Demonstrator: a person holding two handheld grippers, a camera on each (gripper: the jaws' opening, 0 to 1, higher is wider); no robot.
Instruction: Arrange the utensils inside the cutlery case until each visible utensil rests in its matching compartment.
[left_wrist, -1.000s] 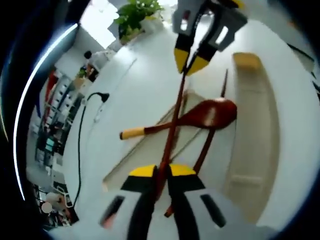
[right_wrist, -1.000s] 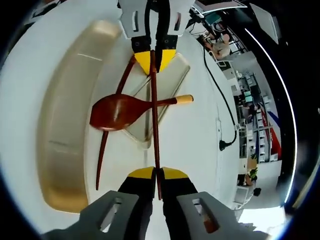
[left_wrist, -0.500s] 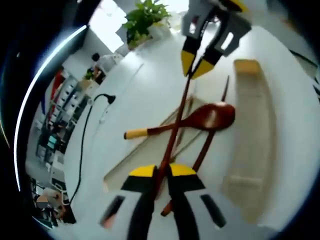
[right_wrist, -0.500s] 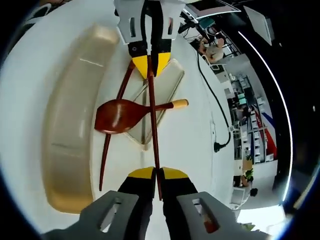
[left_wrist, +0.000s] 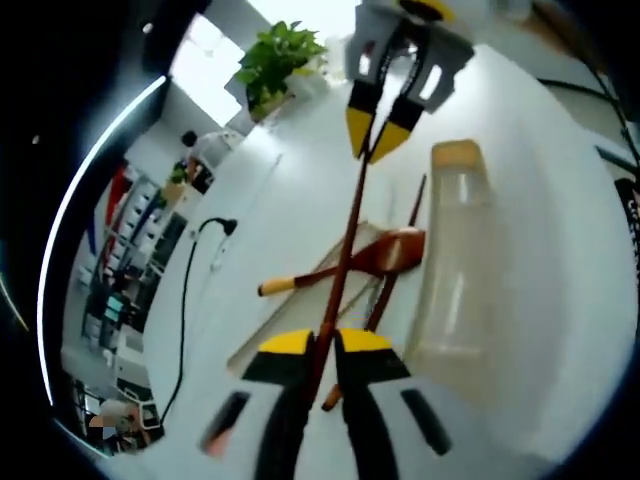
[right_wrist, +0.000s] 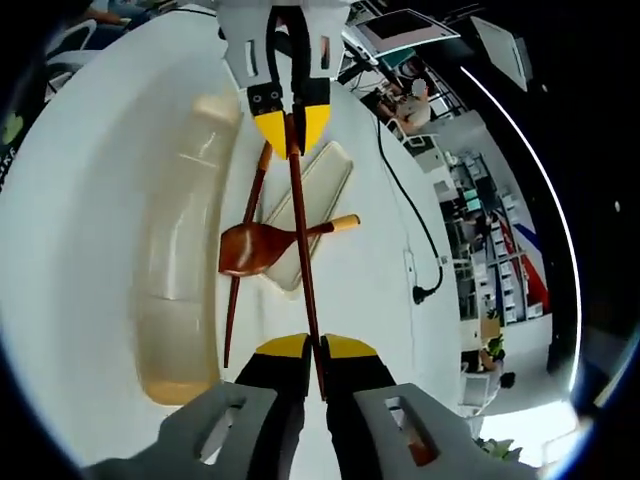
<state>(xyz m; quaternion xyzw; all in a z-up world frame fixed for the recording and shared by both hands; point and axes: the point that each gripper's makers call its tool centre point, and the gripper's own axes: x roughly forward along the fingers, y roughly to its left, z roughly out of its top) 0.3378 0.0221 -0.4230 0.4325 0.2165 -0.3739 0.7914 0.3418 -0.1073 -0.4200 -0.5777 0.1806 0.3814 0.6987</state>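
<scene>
One dark red chopstick (left_wrist: 352, 210) (right_wrist: 306, 300) hangs above the white table, held at both ends. My left gripper (left_wrist: 322, 345) (right_wrist: 290, 125) is shut on one end and my right gripper (right_wrist: 316, 348) (left_wrist: 372, 135) is shut on the other. Below it, a red-brown spoon (left_wrist: 390, 252) (right_wrist: 252, 250) with a yellow handle tip lies across a flat clear lid (left_wrist: 290, 320) (right_wrist: 315, 195). The second chopstick (left_wrist: 378, 305) (right_wrist: 235, 315) lies on the table under the spoon's bowl. The long translucent cutlery case (left_wrist: 450, 270) (right_wrist: 180, 270) sits beside them with nothing in it.
A black cable with a plug (left_wrist: 205, 235) (right_wrist: 420, 295) trails over the table beyond the lid. A potted plant (left_wrist: 280, 55) stands at the table's far end. Shelves and people show in the room beyond the table edge.
Both cameras have risen from the table, so the case, spoon and lid look smaller and farther off. The chopstick has come up with both grippers still shut on it.
</scene>
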